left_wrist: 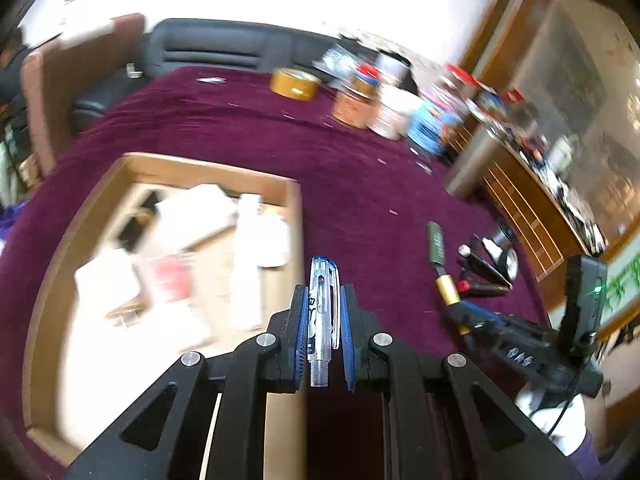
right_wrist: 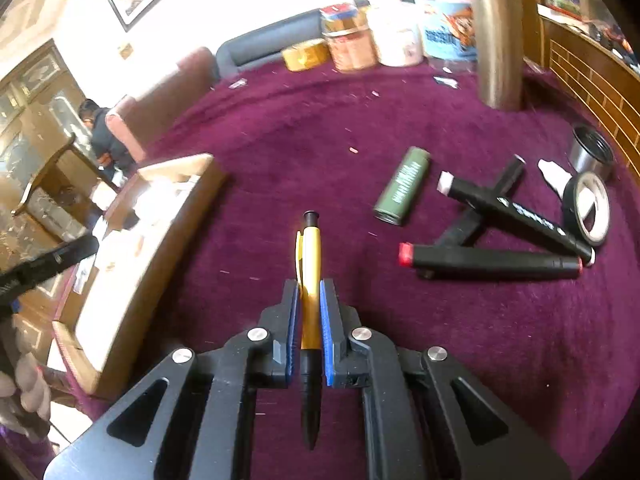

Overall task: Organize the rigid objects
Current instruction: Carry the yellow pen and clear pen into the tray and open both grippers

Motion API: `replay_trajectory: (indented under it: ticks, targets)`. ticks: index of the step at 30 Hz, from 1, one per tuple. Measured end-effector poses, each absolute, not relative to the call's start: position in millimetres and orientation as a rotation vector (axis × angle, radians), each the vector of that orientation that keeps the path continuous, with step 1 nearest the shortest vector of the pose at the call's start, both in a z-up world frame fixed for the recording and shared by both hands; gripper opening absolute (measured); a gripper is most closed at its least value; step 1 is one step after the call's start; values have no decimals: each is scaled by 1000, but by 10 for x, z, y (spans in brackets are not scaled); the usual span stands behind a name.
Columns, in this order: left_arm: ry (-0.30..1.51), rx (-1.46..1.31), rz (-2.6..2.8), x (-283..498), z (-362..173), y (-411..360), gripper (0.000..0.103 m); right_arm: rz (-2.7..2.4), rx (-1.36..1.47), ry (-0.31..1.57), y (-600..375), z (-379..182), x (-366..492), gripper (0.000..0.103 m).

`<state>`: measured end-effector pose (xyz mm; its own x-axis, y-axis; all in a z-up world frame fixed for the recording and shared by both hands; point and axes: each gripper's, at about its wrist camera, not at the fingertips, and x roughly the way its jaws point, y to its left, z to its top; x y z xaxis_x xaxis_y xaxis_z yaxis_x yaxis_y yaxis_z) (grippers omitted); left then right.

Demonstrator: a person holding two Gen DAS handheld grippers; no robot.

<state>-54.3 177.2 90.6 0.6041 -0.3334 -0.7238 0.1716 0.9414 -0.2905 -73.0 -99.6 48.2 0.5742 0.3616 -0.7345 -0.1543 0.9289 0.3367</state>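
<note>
- Box (left_wrist: 294, 216): a shallow cardboard tray with raised brown walls, lower left in the left wrist view, middle left in the right wrist view (right_wrist: 208, 172); pale, blurred items fill it.
- Cloth (right_wrist: 320, 128): deep purple pile, speckled with small scraps; a wide bare stretch lies between the box wall and the markers.
- Flask (right_wrist: 498, 40): a brushed-metal cylinder standing upright at the upper right, near jars along the cloth's far edge.
- Markers (right_wrist: 496, 266): three black, square-bodied sticks lying crossed on the right, one with a red end, one with a white end.
- Tape (right_wrist: 588, 208): a black ring tilted on edge, just beside the markers.
- Tube (right_wrist: 402, 186): a matte olive cylinder lying flat, left of the markers and apart from them.
- Left gripper (left_wrist: 324, 308): blue ribbed pads closed narrow on a clear pen (left_wrist: 322, 308) with a blue cap end, held lengthwise, lifted just right of the box's right wall.
- Right gripper (right_wrist: 309, 304): pads clamped tight on a yellow pen (right_wrist: 310, 276) with black tip and grip, held lengthwise, raised over bare cloth at frame centre.
</note>
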Motion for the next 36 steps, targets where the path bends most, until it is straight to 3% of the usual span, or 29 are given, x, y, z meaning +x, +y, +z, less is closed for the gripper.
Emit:
replay_trajectory:
  ticks: [8, 14, 19, 21, 25, 36]
  targets:
    - [994, -224, -38, -506, 592, 2692, 12, 472, 310, 937, -515, 727, -629, 8]
    - [1113, -200, 31, -246, 274, 2823, 13, 571, 339, 1013, 14, 699, -484, 8]
    - [1104, -184, 103, 31, 244, 2833, 13, 596, 298, 1055, 467, 670, -323, 8]
    - [1094, -208, 101, 31, 222, 2879, 17, 597, 282, 1073, 626, 633, -255, 8]
    - [1043, -278, 34, -228, 284, 2943, 36, 590, 284, 1122, 850, 490, -141, 8]
    - [866, -385, -12, -892, 673, 3190, 45, 496, 260, 1137, 1014, 333, 29, 11]
